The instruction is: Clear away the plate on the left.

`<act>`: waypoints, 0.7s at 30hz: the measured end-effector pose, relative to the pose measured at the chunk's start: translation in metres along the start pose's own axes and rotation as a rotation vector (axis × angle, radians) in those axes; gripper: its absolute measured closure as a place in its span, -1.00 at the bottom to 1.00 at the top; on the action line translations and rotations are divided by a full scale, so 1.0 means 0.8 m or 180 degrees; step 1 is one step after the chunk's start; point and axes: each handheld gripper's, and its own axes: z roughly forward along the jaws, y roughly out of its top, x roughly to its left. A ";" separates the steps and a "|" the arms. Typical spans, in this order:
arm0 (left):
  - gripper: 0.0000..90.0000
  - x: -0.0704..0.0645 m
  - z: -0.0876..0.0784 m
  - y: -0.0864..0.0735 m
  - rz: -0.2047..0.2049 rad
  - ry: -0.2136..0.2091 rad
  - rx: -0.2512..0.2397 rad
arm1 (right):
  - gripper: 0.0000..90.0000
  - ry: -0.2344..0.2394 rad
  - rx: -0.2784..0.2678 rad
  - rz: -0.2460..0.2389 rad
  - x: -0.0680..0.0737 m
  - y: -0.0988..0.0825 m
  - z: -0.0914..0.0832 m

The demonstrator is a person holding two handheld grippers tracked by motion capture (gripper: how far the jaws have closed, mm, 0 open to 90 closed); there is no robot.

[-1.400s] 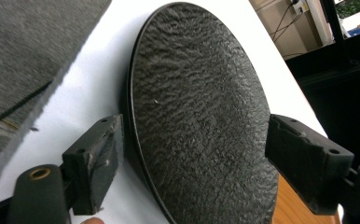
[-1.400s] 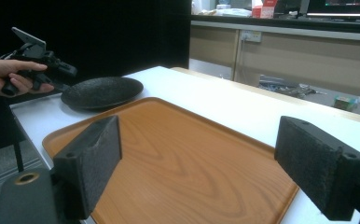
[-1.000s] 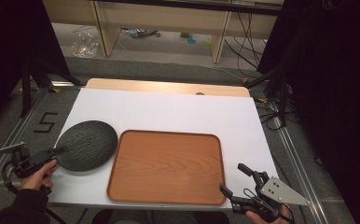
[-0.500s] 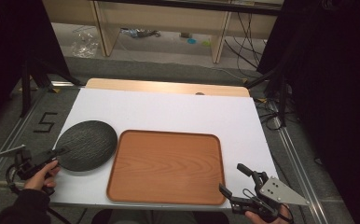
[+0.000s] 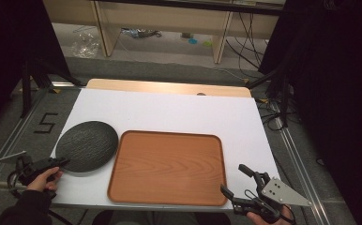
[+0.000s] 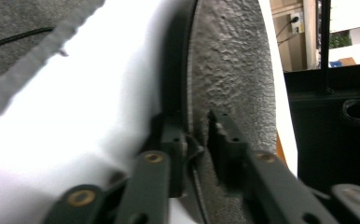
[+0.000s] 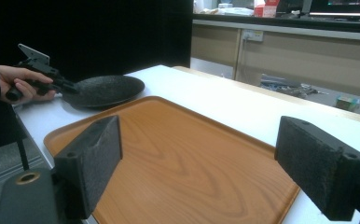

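White table (image 5: 179, 112) — left gripper (image 6: 197, 135) jaws pinch plate (image 6: 229, 70) rim.

**Looks like a lab recording setup, not a kitchen**

Pretty clearly a lab or test room. The desk (image 5: 179, 112) has a white sheet over it and sits inside a metal rail frame (image 5: 296, 154), black curtains (image 5: 338, 93) hang on both sides, loose cables (image 5: 249, 33) trail over the floor, and bare wooden shelving (image 5: 169, 18) stands behind.

Plate (image 5: 87, 145) left of tray (image 5: 166, 168)
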 end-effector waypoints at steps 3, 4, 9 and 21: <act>0.77 0.002 0.001 0.000 -0.0083 0.0034 -0.0005 | -0.64 -0.0001 0.0001 -0.0006 0.000 0.000 0.000; 0.79 0.003 0.000 0.000 -0.0114 0.0008 -0.0003 | -0.64 0.0014 0.0000 0.0001 0.000 0.000 0.000; 0.90 0.001 -0.003 -0.001 -0.0165 -0.0202 -0.0127 | -0.64 0.0003 0.0009 -0.0001 0.000 0.000 0.000; 0.93 -0.009 -0.010 -0.006 -0.0131 -0.0154 -0.0358 | -0.63 0.0023 0.0025 -0.0004 -0.001 0.001 -0.001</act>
